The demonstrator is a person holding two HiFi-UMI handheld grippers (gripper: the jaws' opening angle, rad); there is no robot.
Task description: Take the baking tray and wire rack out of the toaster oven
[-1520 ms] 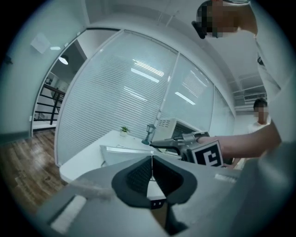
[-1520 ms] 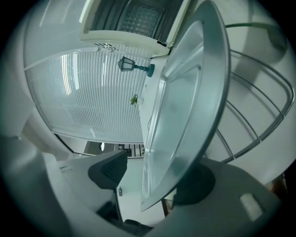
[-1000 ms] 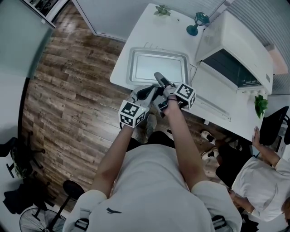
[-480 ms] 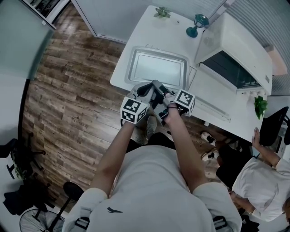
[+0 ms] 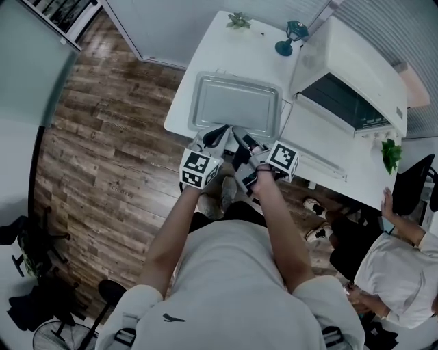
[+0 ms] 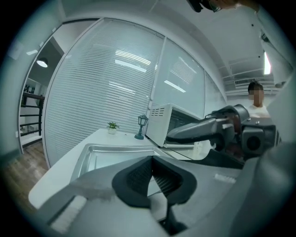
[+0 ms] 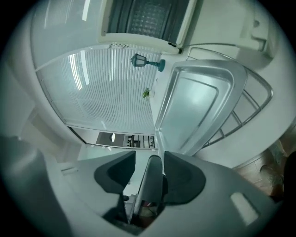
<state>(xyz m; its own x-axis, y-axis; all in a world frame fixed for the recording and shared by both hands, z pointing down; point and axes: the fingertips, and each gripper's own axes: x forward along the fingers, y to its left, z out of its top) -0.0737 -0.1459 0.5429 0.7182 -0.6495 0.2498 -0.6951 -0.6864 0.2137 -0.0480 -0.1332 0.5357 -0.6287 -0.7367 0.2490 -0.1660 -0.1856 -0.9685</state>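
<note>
The silver baking tray lies on the white table, resting on the wire rack, whose bars stick out past the tray's right side. The white toaster oven stands to the right with its door folded down. Both grippers hover side by side at the tray's near rim. My left gripper has its pads together with nothing in them. My right gripper is rolled onto its side. Its jaws have just been closing, stand apart and grip nothing. A grey part of the other gripper shows through the gap.
A small potted plant and a teal lamp figure stand at the table's far edge. Another plant sits right of the oven. A seated person is at the lower right. Wooden floor lies to the left.
Both grippers have drawn back from over the tray's near part to its near rim, the right one furthest. The right jaws have narrowed. The tray has stayed where it lies.
</note>
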